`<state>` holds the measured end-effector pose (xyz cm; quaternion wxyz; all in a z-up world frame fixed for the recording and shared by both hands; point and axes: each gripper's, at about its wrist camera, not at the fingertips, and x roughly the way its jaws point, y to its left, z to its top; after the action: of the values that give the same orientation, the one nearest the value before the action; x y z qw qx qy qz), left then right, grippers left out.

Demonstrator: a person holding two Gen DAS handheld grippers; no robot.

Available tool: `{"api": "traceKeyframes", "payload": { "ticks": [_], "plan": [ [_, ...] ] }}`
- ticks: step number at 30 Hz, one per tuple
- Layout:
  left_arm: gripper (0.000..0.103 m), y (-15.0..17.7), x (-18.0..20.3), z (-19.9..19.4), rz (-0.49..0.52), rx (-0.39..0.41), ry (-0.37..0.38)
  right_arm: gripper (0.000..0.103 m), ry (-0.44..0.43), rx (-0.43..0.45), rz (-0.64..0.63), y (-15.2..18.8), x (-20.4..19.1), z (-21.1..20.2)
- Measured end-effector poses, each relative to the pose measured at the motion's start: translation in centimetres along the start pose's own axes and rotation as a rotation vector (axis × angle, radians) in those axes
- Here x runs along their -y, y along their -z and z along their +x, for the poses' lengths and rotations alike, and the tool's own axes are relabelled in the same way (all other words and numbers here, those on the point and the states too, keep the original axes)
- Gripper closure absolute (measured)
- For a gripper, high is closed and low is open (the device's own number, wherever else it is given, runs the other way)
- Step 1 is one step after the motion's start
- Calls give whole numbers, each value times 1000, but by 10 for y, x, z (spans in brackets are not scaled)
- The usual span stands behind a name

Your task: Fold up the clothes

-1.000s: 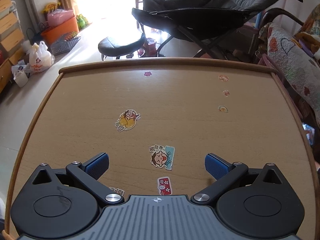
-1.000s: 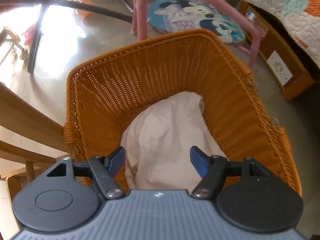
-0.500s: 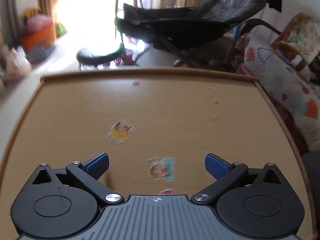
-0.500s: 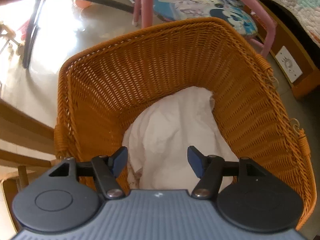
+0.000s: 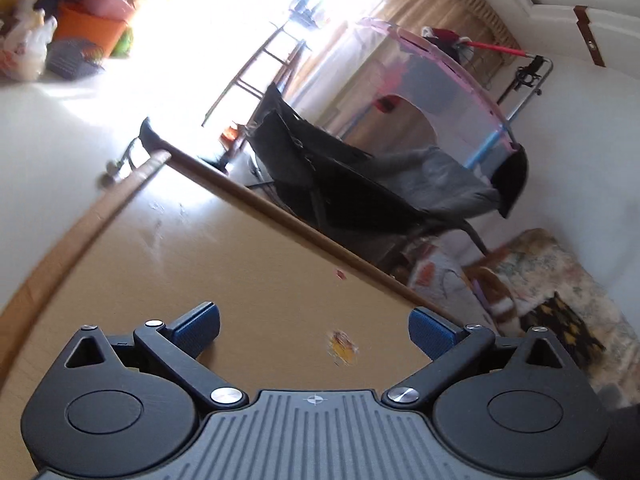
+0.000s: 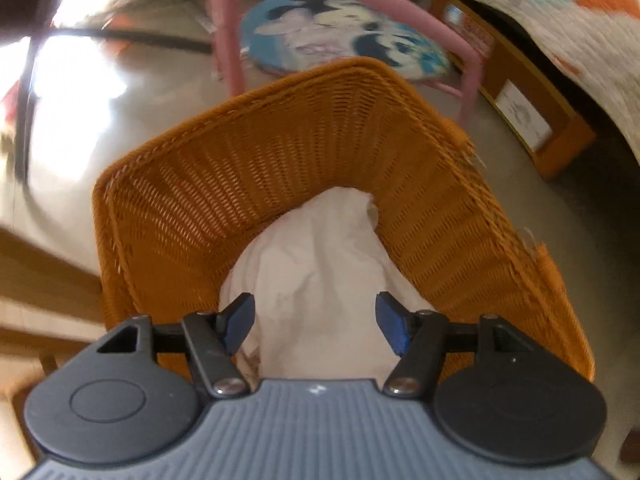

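A crumpled white garment (image 6: pixel 320 268) lies in an orange wicker basket (image 6: pixel 304 148) on the floor. My right gripper (image 6: pixel 316 320) is open and hangs over the basket's near side, its blue pads on either side of the cloth's near end, with nothing held. My left gripper (image 5: pixel 314 326) is open and empty, tilted hard to one side above the wooden table (image 5: pixel 224 268). No clothing shows in the left wrist view.
A few stickers (image 5: pixel 342 346) lie on the table. Beyond its far edge stands a black reclining chair (image 5: pixel 360 184). A quilt-covered sofa (image 5: pixel 540 280) is to the right. Behind the basket is a pink-framed stool with a cartoon cushion (image 6: pixel 340 36).
My left gripper has rolled sharply and lifted its view toward the room, blurring the table. My right gripper has moved closer over the basket and the white garment, with its jaws still open.
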<state>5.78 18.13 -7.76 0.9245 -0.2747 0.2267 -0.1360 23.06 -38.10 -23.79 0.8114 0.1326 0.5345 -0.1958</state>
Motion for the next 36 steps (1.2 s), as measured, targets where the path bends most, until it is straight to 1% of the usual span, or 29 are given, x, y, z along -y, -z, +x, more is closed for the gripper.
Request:
{"api": "traceKeyframes", "payload": {
  "ticks": [2,3,7,11,15,19,22,23,27,31,36],
  "plan": [
    [1,0,3,3,15,3,-22,37,9,12,-54,1,-8,1],
    [1,1,7,5,29,1,-35,36,9,24,-56,0,-9,0],
    [0,-8,31,4,174,-52,-129,36,15,70,-82,-1,-9,-8],
    [0,-20,36,1,212,-72,-156,36,48,90,-102,1,-1,-21],
    [0,-25,48,13,347,-136,-263,36,69,114,-94,3,12,-43],
    [0,-34,50,12,383,-151,-317,36,71,141,-101,2,24,-69],
    [0,-37,56,16,441,-181,-396,36,62,157,-95,2,30,-88],
    [0,-38,58,17,450,-185,-413,36,58,161,-98,3,31,-93],
    [0,-46,58,13,438,-176,-442,36,61,175,-120,6,30,-111],
    [0,-56,56,20,419,-169,-471,36,63,187,-123,10,30,-121],
    [0,-58,58,28,416,-176,-473,36,65,188,-117,9,24,-115]
  ]
}}
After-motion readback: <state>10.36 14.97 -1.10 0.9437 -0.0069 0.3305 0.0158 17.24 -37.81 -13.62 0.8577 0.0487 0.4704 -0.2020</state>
